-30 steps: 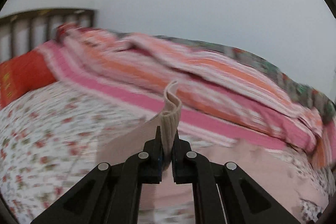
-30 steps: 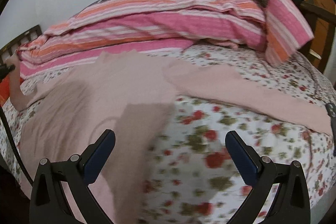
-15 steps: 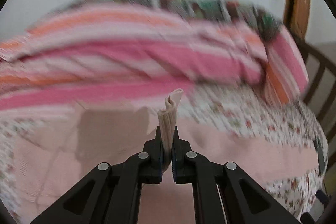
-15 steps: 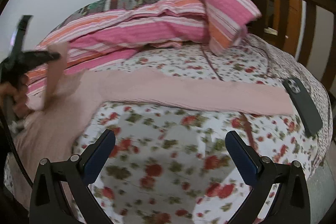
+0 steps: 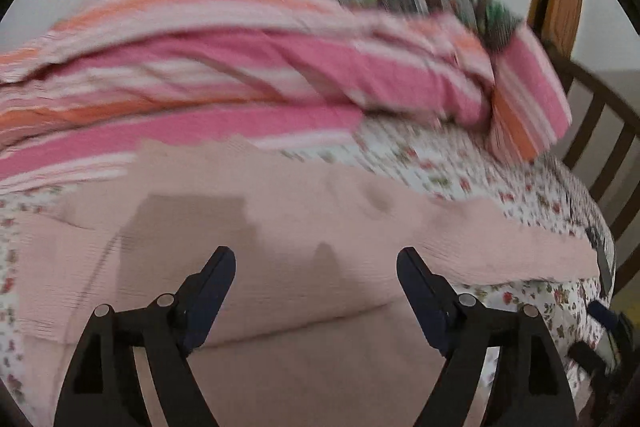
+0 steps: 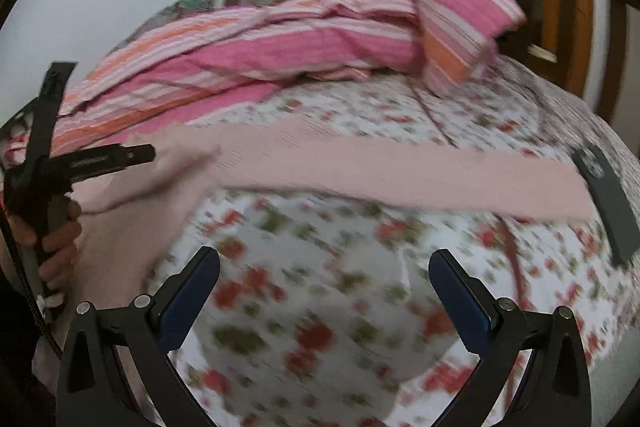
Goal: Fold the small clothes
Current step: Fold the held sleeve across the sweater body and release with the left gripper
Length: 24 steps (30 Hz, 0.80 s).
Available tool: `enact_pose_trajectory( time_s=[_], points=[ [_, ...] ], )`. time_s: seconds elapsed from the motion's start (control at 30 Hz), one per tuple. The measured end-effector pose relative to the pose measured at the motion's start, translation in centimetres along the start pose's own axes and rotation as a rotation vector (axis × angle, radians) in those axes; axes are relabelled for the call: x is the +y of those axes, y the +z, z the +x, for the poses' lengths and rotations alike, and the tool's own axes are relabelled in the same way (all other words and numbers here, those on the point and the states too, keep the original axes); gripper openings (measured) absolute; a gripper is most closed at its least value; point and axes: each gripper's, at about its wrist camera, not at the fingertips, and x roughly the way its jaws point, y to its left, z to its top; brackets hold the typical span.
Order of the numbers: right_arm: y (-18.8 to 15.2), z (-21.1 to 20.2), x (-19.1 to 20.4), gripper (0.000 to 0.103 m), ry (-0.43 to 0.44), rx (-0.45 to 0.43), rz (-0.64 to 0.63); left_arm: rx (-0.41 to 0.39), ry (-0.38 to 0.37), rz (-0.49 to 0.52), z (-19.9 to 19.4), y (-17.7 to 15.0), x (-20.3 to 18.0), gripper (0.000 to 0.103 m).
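Note:
A pale pink knit garment (image 5: pixel 304 227) lies spread on the flower-print bed sheet (image 6: pixel 320 267). One long sleeve (image 6: pixel 392 171) stretches right across the sheet toward a dark phone. My left gripper (image 5: pixel 316 273) is open and empty just above the garment's body; it also shows in the right wrist view (image 6: pixel 136 155) at the left, held in a hand. My right gripper (image 6: pixel 324 275) is open and empty above the sheet, in front of the sleeve.
A heap of pink, orange and white striped bedding (image 5: pixel 260 67) lies along the back of the bed. A dark phone (image 6: pixel 608 195) rests on the sheet at the right. A wooden bed frame (image 5: pixel 600 131) and a door stand at the far right.
My left gripper has opened and let go of the ribbed sleeve cuff, which now lies on the garment. My right gripper has swung further right over the sheet.

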Motion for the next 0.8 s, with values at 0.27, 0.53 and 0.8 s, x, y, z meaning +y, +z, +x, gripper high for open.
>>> enact_pose_trajectory(
  time_s=[0.27, 0.53, 0.8],
  points=[
    [4.7, 5.2, 6.6, 0.057, 0.145, 0.036, -0.037, -0.016, 0.294, -0.112, -4.5, -2.1, 13.4, 0.082],
    [5.8, 13.2, 11.6, 0.036, 0.107, 0.193, -0.095, 0.029, 0.295, -0.263, -6.3, -3.2, 22.5, 0.082],
    [5.3, 11.9, 12.5, 0.005, 0.058, 0.105, -0.167, 0.049, 0.167, -0.275, -4.6, -2.1, 21.9, 0.08]
  ],
)
